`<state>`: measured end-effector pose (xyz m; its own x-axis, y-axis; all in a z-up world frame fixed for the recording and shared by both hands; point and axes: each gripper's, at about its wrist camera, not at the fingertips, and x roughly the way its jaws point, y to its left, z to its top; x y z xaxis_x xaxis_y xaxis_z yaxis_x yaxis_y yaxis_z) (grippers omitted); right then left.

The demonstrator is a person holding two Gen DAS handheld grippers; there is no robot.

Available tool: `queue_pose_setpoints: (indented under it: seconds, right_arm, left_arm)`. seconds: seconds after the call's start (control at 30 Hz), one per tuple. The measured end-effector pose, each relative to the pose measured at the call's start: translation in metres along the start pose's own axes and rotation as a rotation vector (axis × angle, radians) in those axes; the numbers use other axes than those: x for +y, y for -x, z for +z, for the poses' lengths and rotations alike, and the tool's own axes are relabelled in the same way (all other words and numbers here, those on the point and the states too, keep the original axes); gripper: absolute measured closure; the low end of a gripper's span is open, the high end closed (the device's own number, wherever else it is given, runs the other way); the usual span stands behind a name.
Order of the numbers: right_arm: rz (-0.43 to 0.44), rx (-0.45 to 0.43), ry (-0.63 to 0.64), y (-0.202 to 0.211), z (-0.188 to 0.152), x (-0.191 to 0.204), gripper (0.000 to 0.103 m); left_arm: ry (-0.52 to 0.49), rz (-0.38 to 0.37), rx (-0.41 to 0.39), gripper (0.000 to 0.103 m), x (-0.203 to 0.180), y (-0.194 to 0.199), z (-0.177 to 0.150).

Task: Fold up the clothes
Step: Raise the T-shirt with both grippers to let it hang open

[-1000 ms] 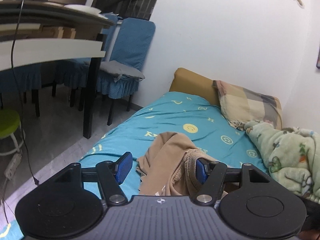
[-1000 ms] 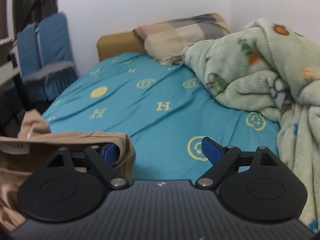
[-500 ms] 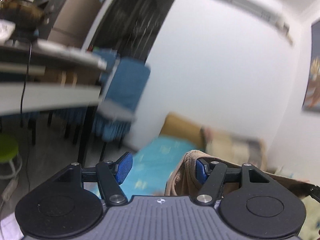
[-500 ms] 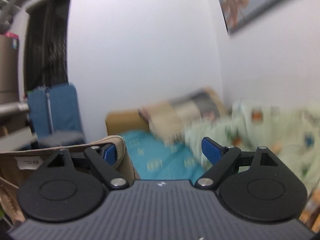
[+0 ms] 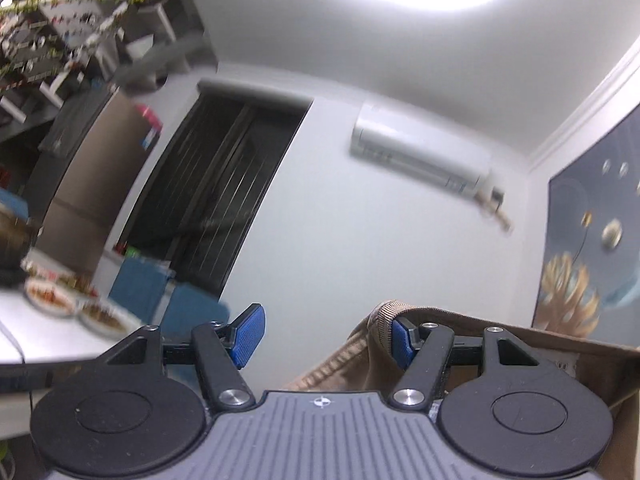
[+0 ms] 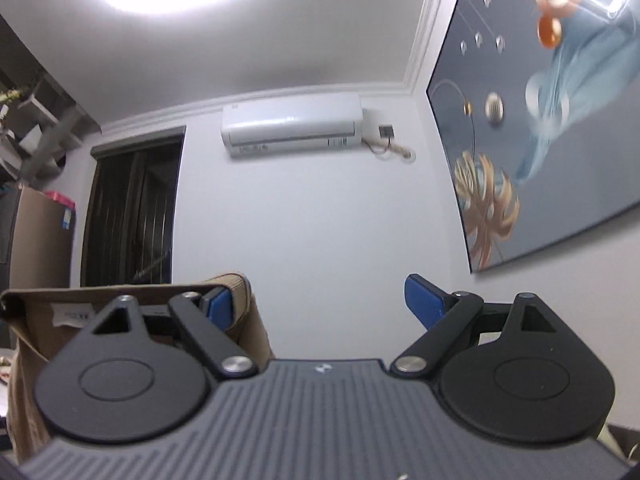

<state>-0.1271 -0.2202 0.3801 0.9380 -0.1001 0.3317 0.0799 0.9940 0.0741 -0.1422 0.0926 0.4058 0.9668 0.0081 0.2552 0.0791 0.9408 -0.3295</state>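
Observation:
A tan garment [image 5: 536,344] with a ribbed hem hangs from both grippers, lifted high off the bed. In the left wrist view its ribbed edge [image 5: 382,312] is draped over the right finger of my left gripper [image 5: 326,326]. The jaws stand wide apart and the other blue pad [image 5: 248,330] is bare. In the right wrist view the tan garment [image 6: 244,312] is hooked over the left finger of my right gripper [image 6: 320,300]. Those jaws are also wide apart, and the right pad [image 6: 422,304] is bare. A white label [image 6: 70,314] shows inside the cloth. Both grippers point slightly upward.
Ahead is a white wall with an air conditioner [image 6: 292,128] and a dark doorway [image 6: 132,208]. A large painting [image 6: 540,140] hangs on the right. A table [image 5: 36,336] with dishes of food and blue chairs [image 5: 160,296] stand to the left. The bed is out of view.
Both grippers rose quickly and tilted upward, carrying the tan garment off the bed. The views swung from the bed and blanket to the wall and ceiling. The jaws kept the same width.

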Motion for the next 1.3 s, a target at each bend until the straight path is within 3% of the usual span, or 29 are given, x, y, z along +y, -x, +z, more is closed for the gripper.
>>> queue_pose_setpoints:
  seconds: [0.1,0.2,0.27,0.37,0.57,0.67,0.77,0.87,1.0,1.1,1.2,1.3]
  right_arm:
    - [0.001,-0.005,-0.006,0.001,0.023,-0.005,0.014]
    - [0.0,0.032,-0.013,-0.015,0.016,-0.011,0.014]
    - [-0.011,0.075,-0.001,-0.032,-0.01,-0.011,0.014]
    - [-0.032,0.131,0.03,-0.059,-0.063,-0.012,0.015]
    - [-0.057,0.294,0.007,-0.113,-0.206,-0.02,0.015]
    - [-0.083,0.366,0.019,-0.146,-0.287,-0.016,0.015]
    - [-0.122,0.45,0.038,-0.209,-0.374,-0.017,0.015]
    - [-0.149,0.534,0.04,-0.287,-0.46,-0.022,0.015]
    - [-0.174,0.545,0.116,-0.391,-0.565,-0.024,0.016]
    - [-0.176,0.602,0.13,-0.452,-0.633,-0.033,0.016]
    - [-0.163,0.725,0.108,-0.48,-0.701,-0.042,0.016]
    - [-0.136,0.86,0.098,-0.497,-0.756,-0.048,0.016]
  left_arm:
    - [-0.056,-0.002,-0.017,0.035,-0.02,0.0,0.019]
    - [-0.053,-0.011,0.018,0.034,-0.024,-0.021,0.012]
    - [-0.046,-0.017,0.049,0.032,-0.02,-0.046,-0.013]
    - [-0.075,-0.026,0.093,0.029,-0.005,-0.093,-0.075]
    - [-0.039,-0.054,0.248,0.027,0.06,-0.188,-0.238]
    - [-0.095,-0.024,0.32,0.026,0.083,-0.244,-0.321]
    - [-0.124,0.017,0.423,0.026,0.106,-0.326,-0.398]
    - [-0.171,0.046,0.453,0.026,0.124,-0.421,-0.472]
    - [-0.218,0.089,0.495,0.026,0.142,-0.543,-0.558]
    - [-0.22,0.13,0.6,0.026,0.166,-0.614,-0.634]
    - [-0.204,0.165,0.723,0.025,0.195,-0.649,-0.708]
    - [-0.169,0.205,0.86,0.022,0.225,-0.663,-0.759]
